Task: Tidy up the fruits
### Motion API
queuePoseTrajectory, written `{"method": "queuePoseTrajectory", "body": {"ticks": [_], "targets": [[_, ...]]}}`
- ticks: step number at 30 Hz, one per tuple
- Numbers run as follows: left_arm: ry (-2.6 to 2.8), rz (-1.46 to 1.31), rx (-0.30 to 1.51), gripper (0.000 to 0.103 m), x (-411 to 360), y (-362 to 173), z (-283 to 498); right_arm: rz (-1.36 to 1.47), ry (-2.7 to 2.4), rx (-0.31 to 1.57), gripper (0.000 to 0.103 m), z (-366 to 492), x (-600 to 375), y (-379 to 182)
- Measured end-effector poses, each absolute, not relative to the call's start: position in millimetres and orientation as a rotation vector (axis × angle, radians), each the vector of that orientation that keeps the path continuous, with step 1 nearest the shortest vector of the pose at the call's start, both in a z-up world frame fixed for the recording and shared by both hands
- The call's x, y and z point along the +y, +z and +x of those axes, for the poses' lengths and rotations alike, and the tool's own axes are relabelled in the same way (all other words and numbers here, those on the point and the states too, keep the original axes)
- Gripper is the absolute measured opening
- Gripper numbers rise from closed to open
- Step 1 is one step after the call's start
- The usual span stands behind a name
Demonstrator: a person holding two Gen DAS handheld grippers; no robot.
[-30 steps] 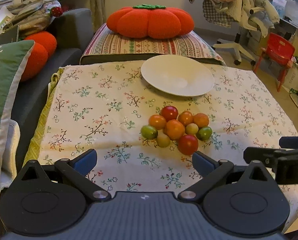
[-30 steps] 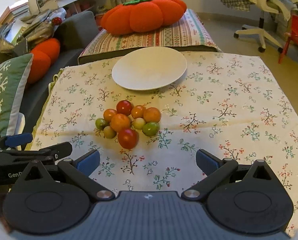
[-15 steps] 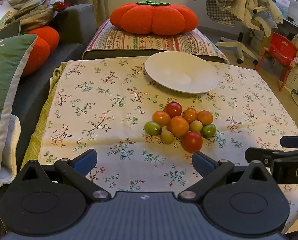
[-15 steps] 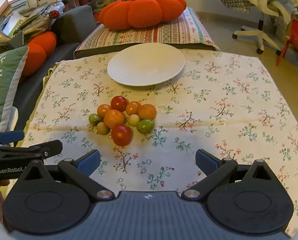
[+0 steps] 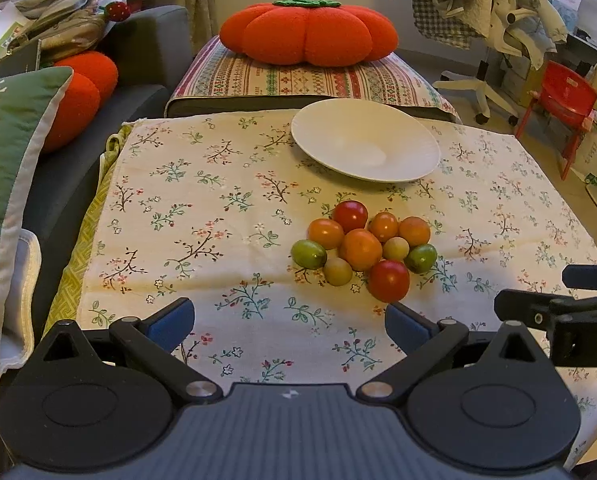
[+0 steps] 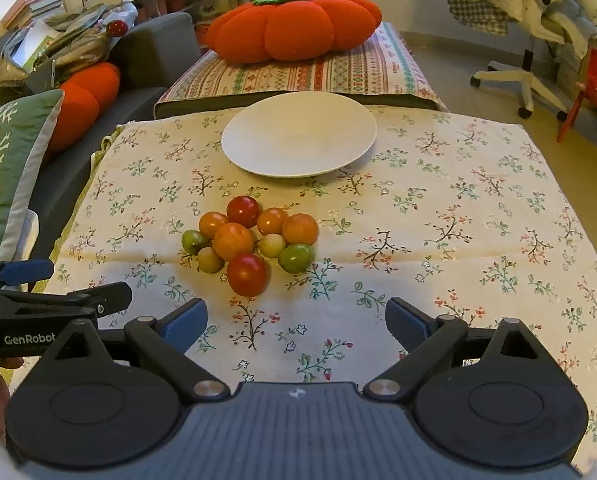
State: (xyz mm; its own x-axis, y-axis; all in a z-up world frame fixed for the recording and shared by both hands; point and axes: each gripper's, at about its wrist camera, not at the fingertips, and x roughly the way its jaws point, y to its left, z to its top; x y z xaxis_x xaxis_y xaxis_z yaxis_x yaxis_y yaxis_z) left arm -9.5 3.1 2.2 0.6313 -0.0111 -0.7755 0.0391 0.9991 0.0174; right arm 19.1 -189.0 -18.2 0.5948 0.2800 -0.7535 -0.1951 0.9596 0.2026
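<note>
I have the fruit cluster (image 6: 250, 240) lying on the flowered cloth (image 6: 438, 240) just ahead of both tools, near its middle, with the bare white plate (image 6: 298, 140) beyond it; the cluster is roundish, no clear long axis. My right gripper (image 6: 296, 322) is spread wide and empty, with the front red tomato (image 6: 247, 275) ahead and a touch left; my left gripper (image 5: 290, 326), likewise spread and empty, has the tomato up against its right finger. Nothing blocks the way; the tightly packed neighbours could roll if nudged.

tomatoes (image 5: 360, 249): glossy, smooth | plate (image 5: 414, 132): white, matt glaze | tablecloth (image 5: 202, 216): floral woven cloth
</note>
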Motion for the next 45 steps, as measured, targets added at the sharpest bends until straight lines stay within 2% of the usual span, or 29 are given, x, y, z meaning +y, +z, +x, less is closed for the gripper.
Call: {"method": "queuePoseTrajectory", "body": {"ticks": [8,10,13,19,21,29,33,36,45], "targets": [[-0.027,0.036,0.889,0.088,2.8,0.8,-8.3,0.098,0.271,0.895,0.095,19.9,-188.5,-20.4],[-0.031,0.034,0.893,0.088,3.4,0.2,-7.6,0.096,0.262,0.900,0.092,21.5,-189.8,-21.6],[-0.045,0.014,0.921,0.088,7.2,-0.7,-2.8,0.106,0.255,0.919,0.082,25.9,-192.3,-24.7],[0.006,-0.045,0.953,0.088,28.8,-4.2,15.5,0.101,0.260,0.924,0.080,39.5,-194.5,-28.8],[0.011,-0.037,0.950,0.088,30.3,-4.3,21.0,0.109,0.270,0.916,0.075,44.9,-194.9,-28.1],[-0.012,-0.019,0.958,0.087,26.3,-9.4,59.2,0.175,0.320,0.921,0.066,83.7,-198.5,-35.4],[-0.040,0.018,0.980,0.079,24.3,-23.7,77.8,0.173,0.365,0.940,0.061,94.1,-195.3,-45.6],[-0.072,-0.035,1.013,0.067,29.3,-32.7,86.0,0.129,0.440,0.941,0.059,92.4,-184.5,-52.5],[-0.109,0.018,0.961,0.066,14.8,-39.8,94.9,0.014,0.549,0.960,0.054,90.3,-142.6,-77.7]]}}
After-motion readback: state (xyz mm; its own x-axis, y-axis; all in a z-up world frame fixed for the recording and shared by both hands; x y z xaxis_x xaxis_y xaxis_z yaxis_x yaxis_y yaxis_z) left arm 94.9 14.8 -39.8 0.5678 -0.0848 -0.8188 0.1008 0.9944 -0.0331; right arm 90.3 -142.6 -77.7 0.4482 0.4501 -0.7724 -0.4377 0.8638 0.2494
